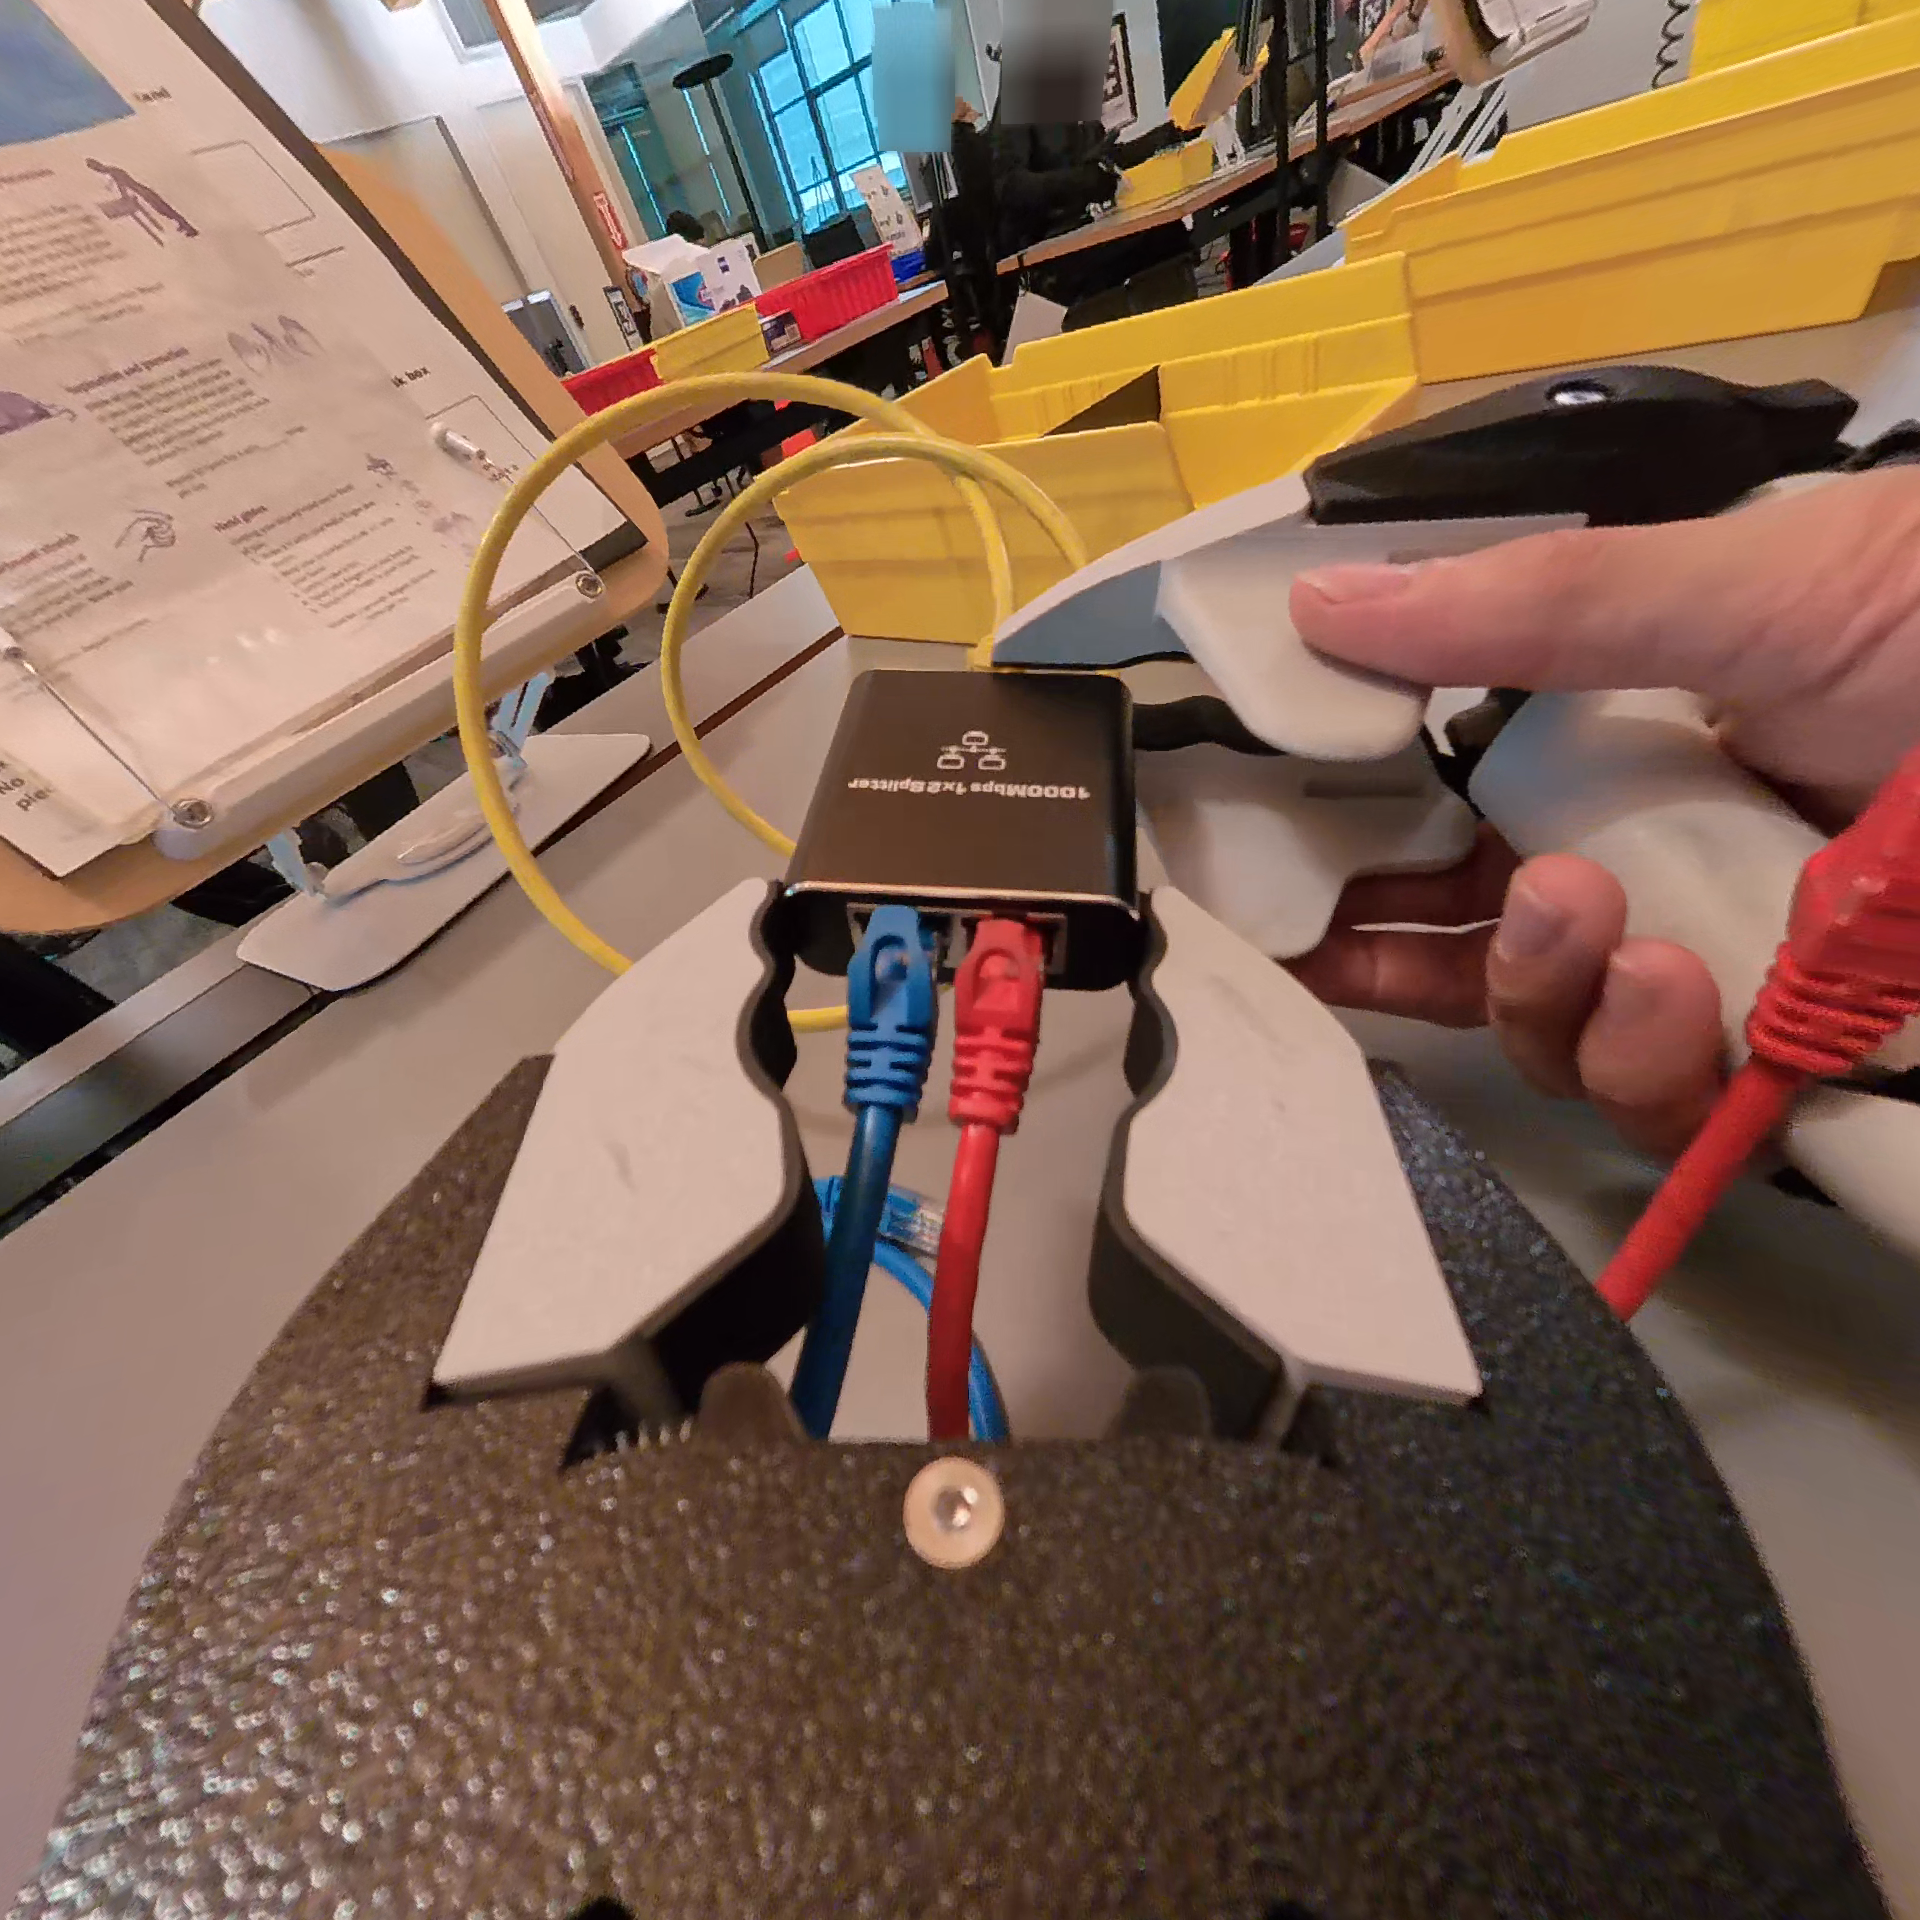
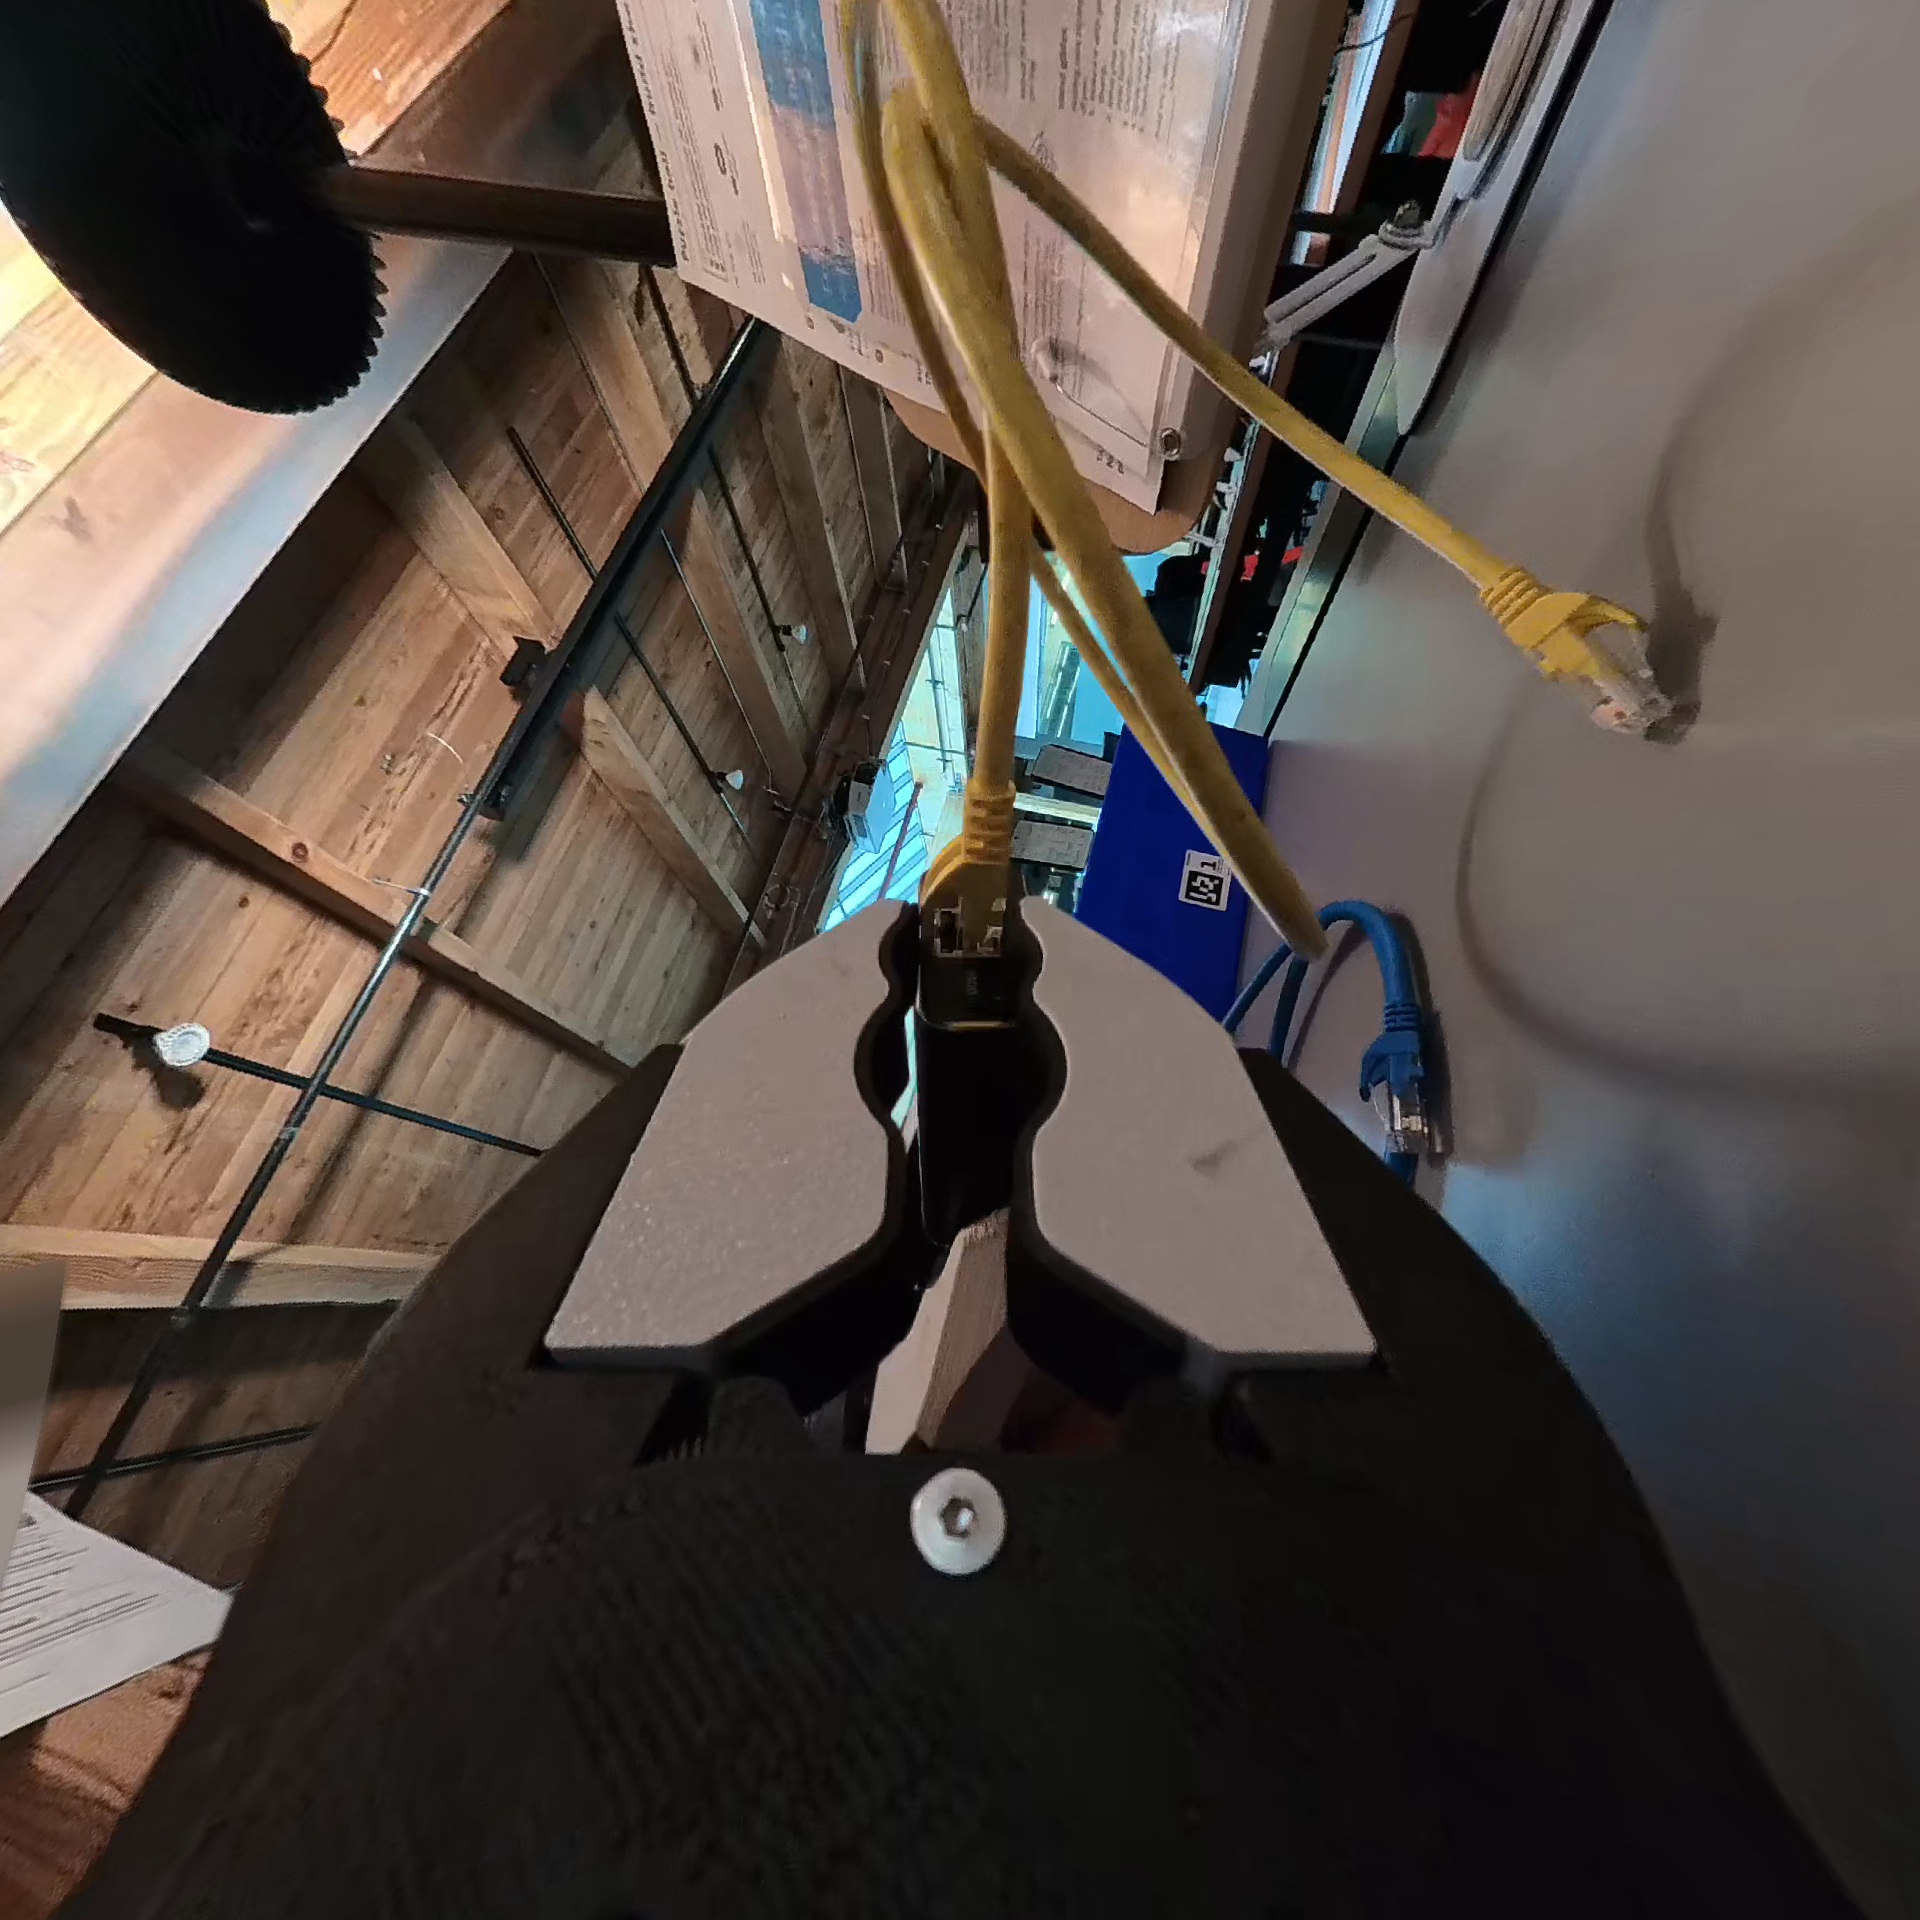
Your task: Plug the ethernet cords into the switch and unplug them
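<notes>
Left gripper (image 1: pixel 956 935): its two grey fingers stand apart on either side of the switch's near end, close to its corners; whether they press it I cannot tell.
Switch (image 1: pixel 966 790): small black box, held off the bench, ports facing the left wrist camera.
Blue cord (image 1: pixel 883 997): plugged into the left port, running back between the fingers.
Red cord (image 1: pixel 992 1013): plugged in just beside the blue one.
Yellow cord (image 1: pixel 582 582): plugged into the far end, looping up; its free plug (image 2: pixel 1579 644) rests on the bench (image 2: pixel 1714 935).
Right gripper (image 2: pixel 971 977): closed on the switch's flat sides, a hand (image 1: pixel 1662 790) around its handle.
Behind: yellow bins (image 1: pixel 1299 416), a tilted printed sheet (image 1: pixel 239 447).
</notes>
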Available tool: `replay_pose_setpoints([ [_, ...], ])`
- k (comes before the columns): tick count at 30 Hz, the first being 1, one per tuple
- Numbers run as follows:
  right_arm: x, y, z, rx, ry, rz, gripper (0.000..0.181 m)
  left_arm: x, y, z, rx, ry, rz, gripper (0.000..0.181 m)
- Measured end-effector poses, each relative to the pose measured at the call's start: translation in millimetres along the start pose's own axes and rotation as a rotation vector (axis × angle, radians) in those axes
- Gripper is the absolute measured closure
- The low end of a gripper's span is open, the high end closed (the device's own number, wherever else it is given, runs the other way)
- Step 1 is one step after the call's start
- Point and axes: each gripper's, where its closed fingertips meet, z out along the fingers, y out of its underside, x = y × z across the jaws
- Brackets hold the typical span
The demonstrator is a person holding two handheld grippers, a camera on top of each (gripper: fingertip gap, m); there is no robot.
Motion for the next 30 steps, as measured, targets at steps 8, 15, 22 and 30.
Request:
replay_pose_setpoints([
  [8, 6.1, 0.8, 1.3, -0.031, -0.022, -0.022, 0.168, 1.2, 2.8, 1.4, -0.025, -0.017, 0.028, 0.12],
  [15, -0.3, 0.5, 1.7, -0.041, -0.071, 0.009, 0.169, -0.1, -0.2, 0.6, 0.001, -0.026, 0.027, 0.12],
  [22, 4.2, -0.4, 2.7, 0.004, -0.094, 0.072, 0.169, -0.2, 1.6, 0.9, -0.013, -0.035, 0.029, 0.12],
  [30, -1.5, 3.9, 4.0, -0.078, -0.109, -0.112, 0.169, -1.7, 1.5, 0.2, -0.015, -0.057, 0.04, 0.12],
])
